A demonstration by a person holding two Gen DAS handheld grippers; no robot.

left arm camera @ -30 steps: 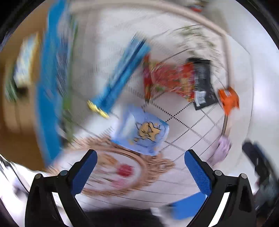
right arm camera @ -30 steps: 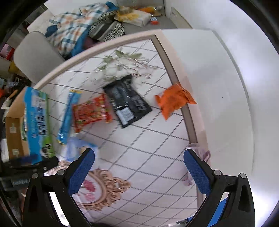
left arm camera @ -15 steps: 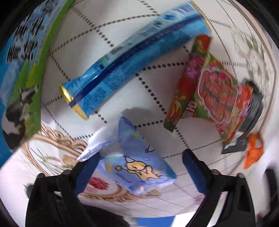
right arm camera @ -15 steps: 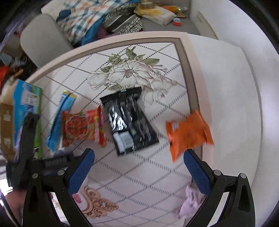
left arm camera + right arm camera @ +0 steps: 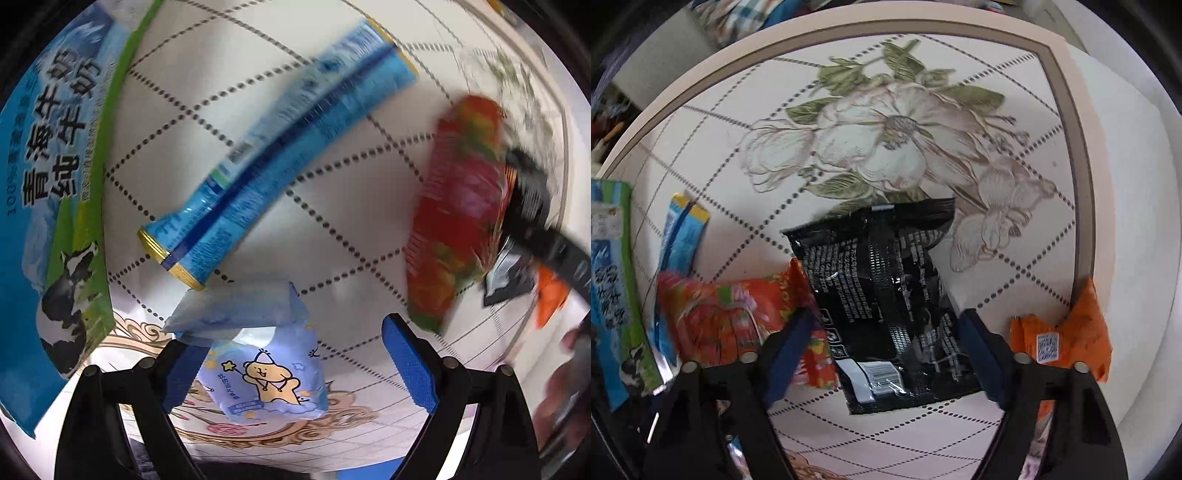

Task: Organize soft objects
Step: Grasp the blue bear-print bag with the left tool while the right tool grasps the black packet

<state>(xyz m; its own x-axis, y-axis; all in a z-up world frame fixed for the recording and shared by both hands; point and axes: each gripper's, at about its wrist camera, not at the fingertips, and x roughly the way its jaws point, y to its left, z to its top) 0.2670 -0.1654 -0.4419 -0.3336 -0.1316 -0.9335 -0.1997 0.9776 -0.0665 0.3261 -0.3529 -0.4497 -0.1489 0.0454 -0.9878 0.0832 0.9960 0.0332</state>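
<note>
A: Left wrist view, left to right. What's there?
B: Blue-and-green cardboard milk carton with a cow print [image 5: 55,206] at far left. Then a long light-blue foil snack sleeve with gold ends [image 5: 273,147] lying diagonally on the white dotted-grid tablecloth [image 5: 332,240]. Below it, a pale-blue plastic pouch with a cartoon bear [image 5: 266,365], its top flap folded over.

A: Left gripper [image 5: 291,365]?
B: Jaws spread wide, gripping nothing. The bear pouch sits between the blue pads, near the left one; contact I can't tell.

A: Further right?
B: Red-and-green crinkly snack bag [image 5: 461,229], blurred, then a black bag edge and an orange scrap at the rim.

A: Right wrist view?
B: Milk carton at left edge, blue sleeve beside it, red bag [image 5: 738,321] next, its right end touching the glossy black plastic snack bag with white print [image 5: 886,295]. Black bag lies flat below the printed flower.

A: Right gripper [image 5: 886,354]?
B: Wide apart too, holding nothing. It straddles the black bag's lower half; fingers look just above it.

A: Far right?
B: Small orange foil packet [image 5: 1067,339] at the cloth's brown border, right of the right finger.
</note>
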